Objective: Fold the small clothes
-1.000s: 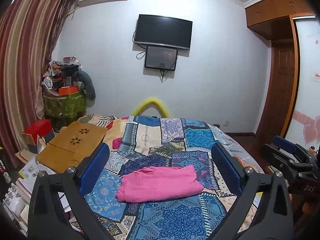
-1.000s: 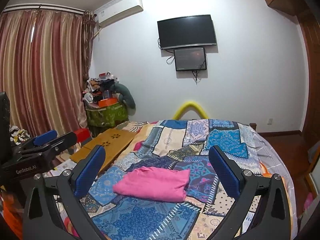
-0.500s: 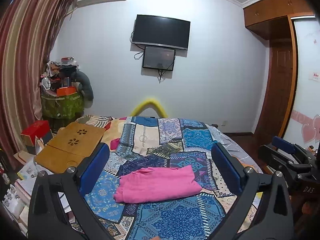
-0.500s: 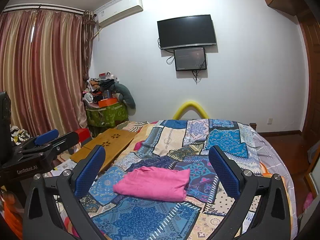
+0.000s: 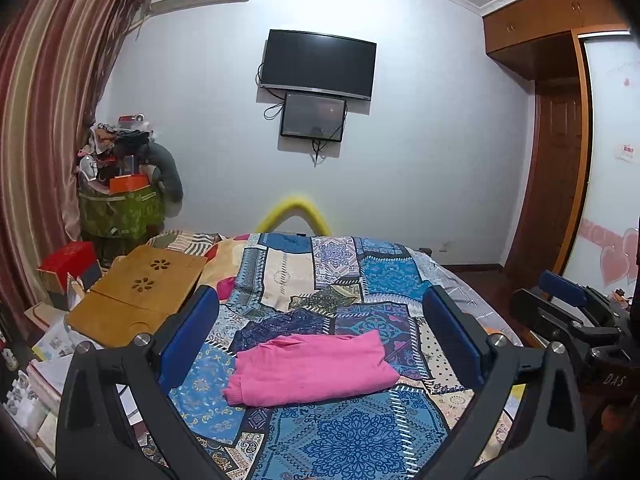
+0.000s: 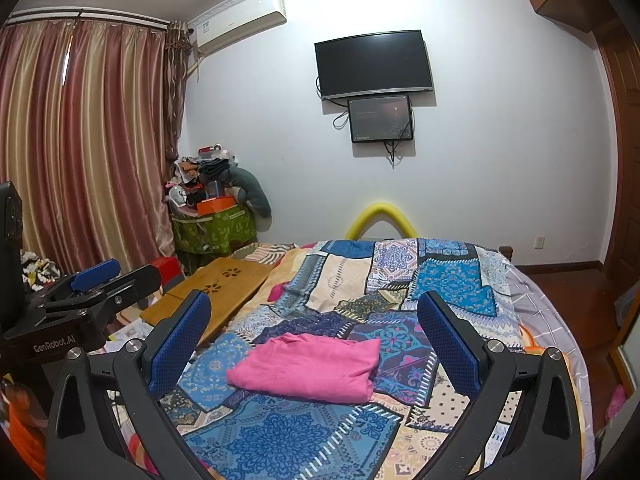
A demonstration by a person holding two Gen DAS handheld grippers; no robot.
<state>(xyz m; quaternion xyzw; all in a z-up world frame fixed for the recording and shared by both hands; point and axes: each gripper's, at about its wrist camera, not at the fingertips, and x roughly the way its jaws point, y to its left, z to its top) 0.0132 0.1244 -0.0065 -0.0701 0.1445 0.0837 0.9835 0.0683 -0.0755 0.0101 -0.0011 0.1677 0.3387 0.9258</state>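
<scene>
A pink garment lies folded into a flat rectangle on the patchwork bedspread. In the right wrist view the same pink garment rests on the bedspread. My left gripper is held above the near end of the bed, open, with nothing between its blue pads. My right gripper is also open and empty, raised clear of the cloth. Each gripper shows at the edge of the other's view: the right gripper and the left gripper.
A wooden lap table lies at the bed's left side, with papers and a red box beyond it. A green cloth bin piled with clutter stands by the curtain. A yellow foam arch rises at the bed's far end.
Both grippers have lifted slightly and drifted, so the pink garment sits a little lower in the views. The garment itself has not moved. Both stay open.
</scene>
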